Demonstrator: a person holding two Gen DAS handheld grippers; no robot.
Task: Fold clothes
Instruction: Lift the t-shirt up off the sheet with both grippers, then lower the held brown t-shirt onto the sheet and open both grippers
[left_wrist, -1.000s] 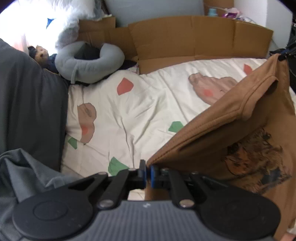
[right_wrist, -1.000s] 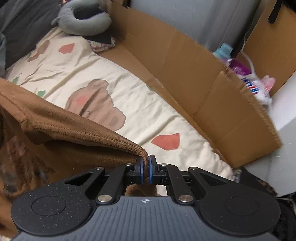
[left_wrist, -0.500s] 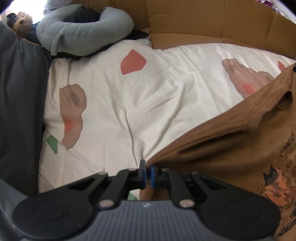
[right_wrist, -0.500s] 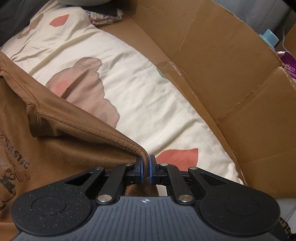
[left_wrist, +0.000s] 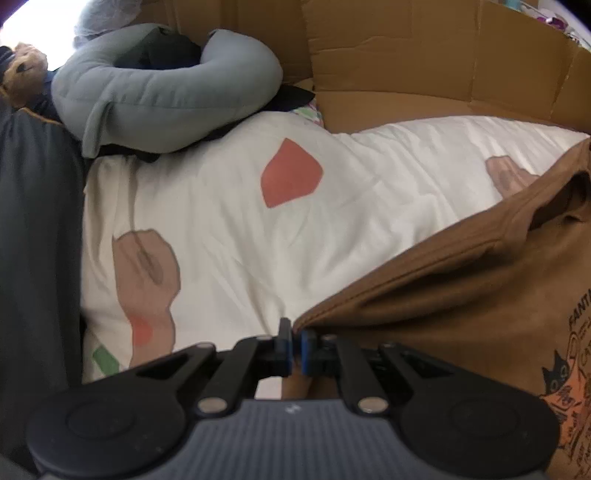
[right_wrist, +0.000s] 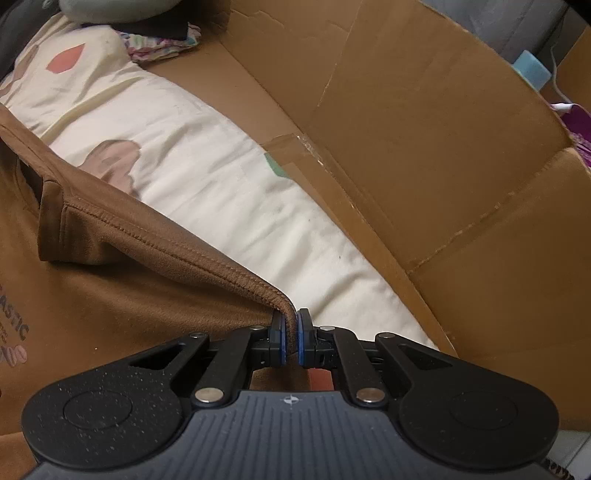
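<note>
Brown T-shirt fabric (left_wrist: 480, 295) with a printed front hangs between your two grippers, over the cream bedcover with bear and coloured-patch prints (left_wrist: 229, 229). You see only part of the shirt: in the left wrist view it runs off the right edge, in the right wrist view (right_wrist: 110, 295) off the left edge, so its lower hem is hidden. The print is cut off too; you can read only a black cat and some letters at the frame edges.

Behind the bedcover (right_wrist: 221, 184) stands a wall of flattened brown cardboard (right_wrist: 424, 147), which also shows in the left wrist view (left_wrist: 424, 55). A grey U-shaped neck pillow (left_wrist: 166, 99) lies at the far end of the bed on something dark that you cannot identify. A dark grey cloth (left_wrist: 37, 240) fills the left side of the left wrist view, its shape unclear.

Your left gripper (left_wrist: 294, 345) has its blue pads pressed together on a corner of the shirt's edge. Your right gripper (right_wrist: 290, 341) pinches the stitched seam edge the same way, the cloth folded thin between its pads. At the top left of the left wrist view a small brown plush toy (left_wrist: 22, 70) is half lost in glare.
</note>
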